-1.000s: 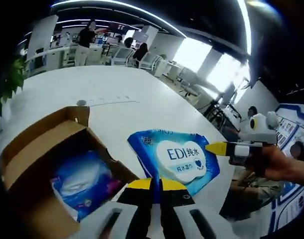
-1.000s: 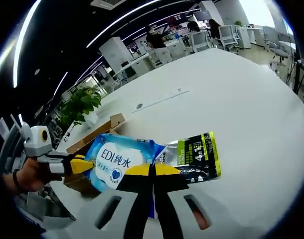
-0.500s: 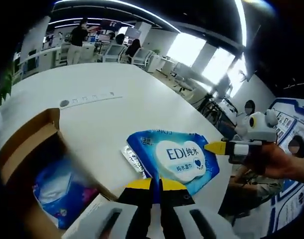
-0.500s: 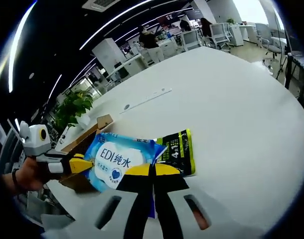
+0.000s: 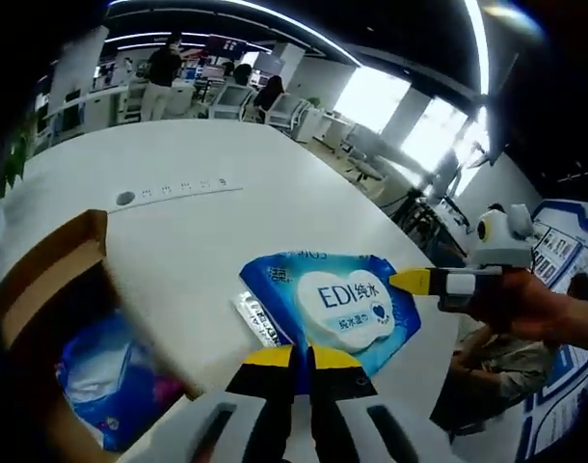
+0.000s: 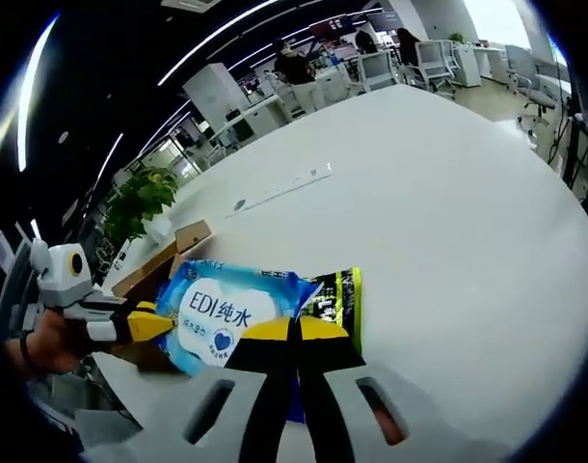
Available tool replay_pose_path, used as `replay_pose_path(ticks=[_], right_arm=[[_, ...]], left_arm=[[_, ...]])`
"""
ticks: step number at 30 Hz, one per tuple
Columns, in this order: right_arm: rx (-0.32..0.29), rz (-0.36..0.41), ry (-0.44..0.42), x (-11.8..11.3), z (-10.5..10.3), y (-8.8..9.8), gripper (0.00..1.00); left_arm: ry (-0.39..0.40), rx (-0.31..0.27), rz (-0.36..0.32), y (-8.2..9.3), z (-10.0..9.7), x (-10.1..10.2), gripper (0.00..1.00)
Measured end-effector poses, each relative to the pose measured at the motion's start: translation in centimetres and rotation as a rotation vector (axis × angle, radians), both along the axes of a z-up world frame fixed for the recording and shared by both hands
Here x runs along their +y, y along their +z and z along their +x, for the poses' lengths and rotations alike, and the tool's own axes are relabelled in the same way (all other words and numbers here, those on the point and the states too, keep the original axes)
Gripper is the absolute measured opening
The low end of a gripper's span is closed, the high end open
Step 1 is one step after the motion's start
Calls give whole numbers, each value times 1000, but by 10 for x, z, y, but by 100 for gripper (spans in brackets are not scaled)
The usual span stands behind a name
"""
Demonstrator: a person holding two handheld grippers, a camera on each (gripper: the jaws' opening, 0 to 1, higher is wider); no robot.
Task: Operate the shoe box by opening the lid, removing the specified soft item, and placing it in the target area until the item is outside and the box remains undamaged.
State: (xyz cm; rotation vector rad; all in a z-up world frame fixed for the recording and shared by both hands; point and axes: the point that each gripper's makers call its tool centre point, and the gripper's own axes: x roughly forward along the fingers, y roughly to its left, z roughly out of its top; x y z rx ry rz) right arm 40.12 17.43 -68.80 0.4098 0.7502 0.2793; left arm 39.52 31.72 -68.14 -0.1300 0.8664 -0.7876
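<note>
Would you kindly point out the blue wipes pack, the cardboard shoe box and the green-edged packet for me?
blue wipes pack (image 5: 344, 301), left gripper view, on its white label.
cardboard shoe box (image 5: 45, 265), left gripper view, on the raised brown flap.
green-edged packet (image 6: 338, 295), right gripper view, on its dark face beside the wipes pack.

The left gripper view looks out from just behind the left tool (image 5: 294, 359), low over the white tabletop (image 5: 178, 222), facing a far row of office desks. The right gripper view looks from just behind the right tool (image 6: 296, 333), from the opposite end of a blue wipes pack (image 6: 227, 313). Both views share that pack (image 5: 337, 304), seen close, the open cardboard box (image 5: 43, 289) (image 6: 173, 246) beside it, and the opposite tool.
</note>
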Motion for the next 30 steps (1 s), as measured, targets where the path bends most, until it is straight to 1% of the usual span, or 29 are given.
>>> replay_pose_path(ticks=[4,11,18,24,27,30], right_arm=[[3,-5,27,-1,14,-1,0],[12,-19,57,-2,28,-5,0],[29,-26,68,-4,32,-15,0],[44,-38,81,-11,36,-26,0],[47,-29,82,-13,35,-31,0],[57,-32,83,-14,35,-40,0]], left_arm=[[18,5,1,-3,5,-1,4],[36,14,4,-8,14,-4,4],[43,26,15,-17,16,-7,4],[40,42,29,-28,13,-14,4],[38,49,40,-37,11,-16,4],[41,63,49,-44,10,-18,4]])
